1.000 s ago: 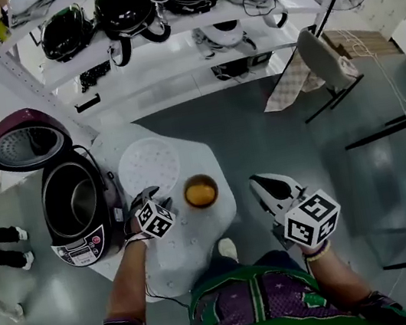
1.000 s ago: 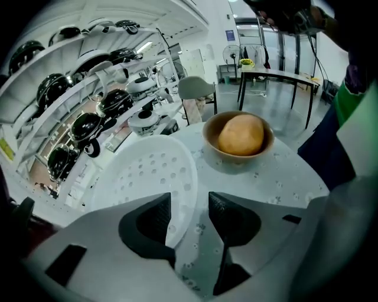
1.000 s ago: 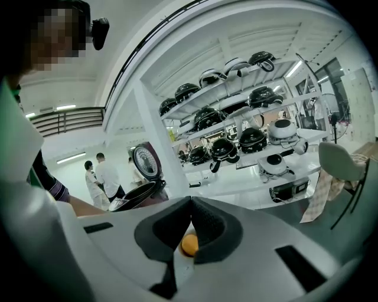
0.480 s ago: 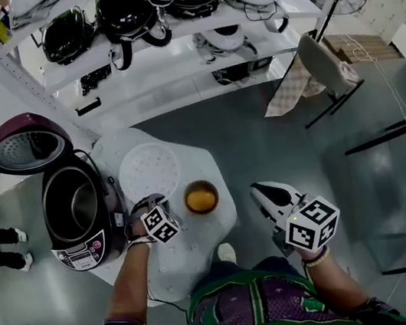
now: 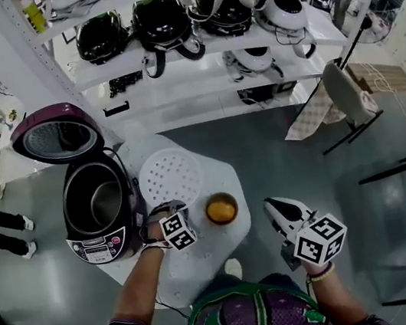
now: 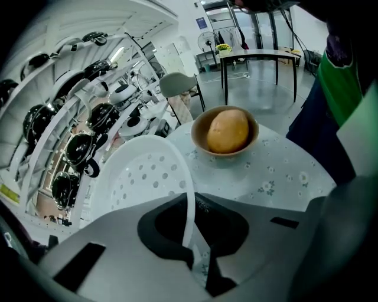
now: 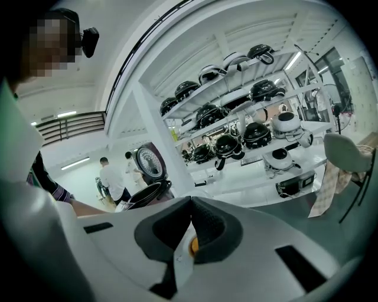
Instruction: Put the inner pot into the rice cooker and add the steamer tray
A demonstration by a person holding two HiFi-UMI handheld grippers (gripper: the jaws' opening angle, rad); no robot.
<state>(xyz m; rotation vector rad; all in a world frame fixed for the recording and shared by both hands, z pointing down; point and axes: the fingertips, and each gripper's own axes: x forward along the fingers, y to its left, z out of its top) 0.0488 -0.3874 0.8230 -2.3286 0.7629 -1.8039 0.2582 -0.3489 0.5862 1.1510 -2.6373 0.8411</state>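
The left gripper (image 5: pixel 166 208) has just closed its fingers on the near rim of the white steamer tray (image 5: pixel 170 175), which lies on the table (image 5: pixel 204 255). At the tray's 9 o'clock stands the open rice cooker (image 5: pixel 93 243), with the inner pot (image 5: pixel 101 203) inside. A bowl (image 5: pixel 221 209) sits at the tray's 4 o'clock. The right gripper (image 5: pixel 274 206), fingers shut on nothing, hangs off the table's edge at 3 o'clock.

My view down on the small white flower-print table (image 5: pixel 213 255): an open rice cooker (image 5: pixel 94 249) stands at its left edge, a white perforated steamer tray (image 5: pixel 169 178) just beside it, and a brown bowl (image 6: pixel 224 153) with one yellow-orange fruit (image 6: pixel 227 131) toward the right.
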